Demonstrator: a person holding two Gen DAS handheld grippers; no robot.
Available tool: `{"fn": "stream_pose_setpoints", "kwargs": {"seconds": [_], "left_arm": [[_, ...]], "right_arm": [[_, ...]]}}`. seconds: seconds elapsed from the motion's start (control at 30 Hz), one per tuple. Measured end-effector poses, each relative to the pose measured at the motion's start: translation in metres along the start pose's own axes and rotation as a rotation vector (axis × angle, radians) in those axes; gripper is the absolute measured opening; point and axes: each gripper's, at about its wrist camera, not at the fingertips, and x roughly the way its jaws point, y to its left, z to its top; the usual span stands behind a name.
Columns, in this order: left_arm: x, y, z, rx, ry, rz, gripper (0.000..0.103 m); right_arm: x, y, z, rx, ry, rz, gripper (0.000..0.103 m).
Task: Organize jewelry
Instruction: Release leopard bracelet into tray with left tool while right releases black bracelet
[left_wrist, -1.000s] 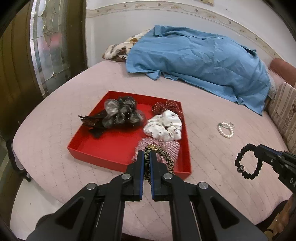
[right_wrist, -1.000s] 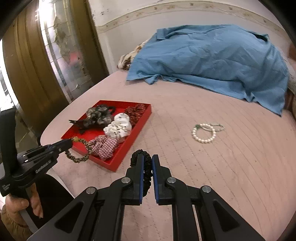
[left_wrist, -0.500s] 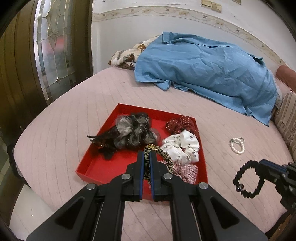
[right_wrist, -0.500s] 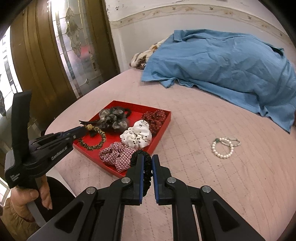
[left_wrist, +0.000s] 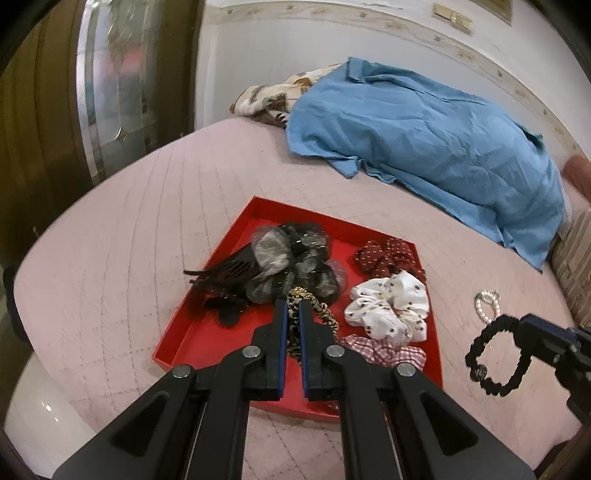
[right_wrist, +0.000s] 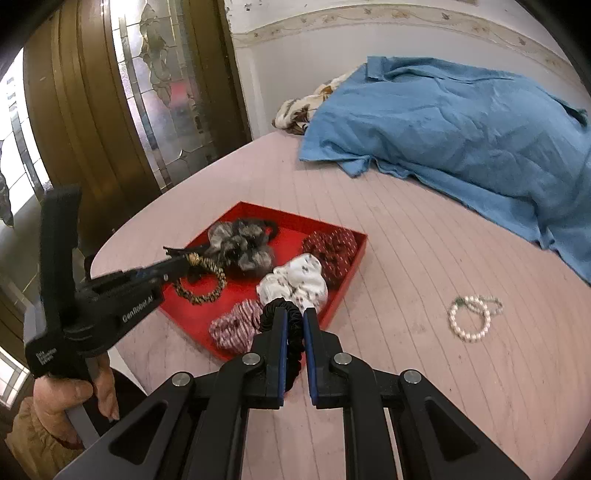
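Gripping leopard scrunchie (left_wrist: 292, 320), left tongs (left_wrist: 291, 314) over tray (left_wrist: 177, 345); right tongs (right_wrist: 294, 321) pinch black scrunchie (right_wrist: 291, 332).

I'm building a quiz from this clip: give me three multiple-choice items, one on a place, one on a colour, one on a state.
1. Where do the pearl bracelets lie?
A in the tray
B on the bedspread
C on the blue cloth

2. What colour is the tray?
A red
B green
C white

3. The right gripper is:
A open, empty
B shut on the black bracelet
C shut on a pearl

Key:
1 B: they rest on the pink bedspread, right of the tray.
2 A: its walls are red.
3 B: the black loop sits between its fingers.
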Motion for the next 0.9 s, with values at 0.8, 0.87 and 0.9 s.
{"fn": "stream_pose_setpoints", "kwargs": {"seconds": [0.8,0.87,0.9], "left_arm": [[0.043,0.022,-0.002,-0.104,0.085,-0.075,0.006],[0.046,0.024,-0.001,-0.108,0.089,-0.076,0.006],[0.047,0.025,-0.001,-0.111,0.091,-0.074,0.006]], "right_arm": [[0.140,0.019,0.096,-0.051,0.137,-0.031,0.010],[0.154,0.015,0.101,-0.022,0.159,-0.029,0.010],[0.162,0.012,0.103,-0.005,0.171,-0.029,0.010]]}}
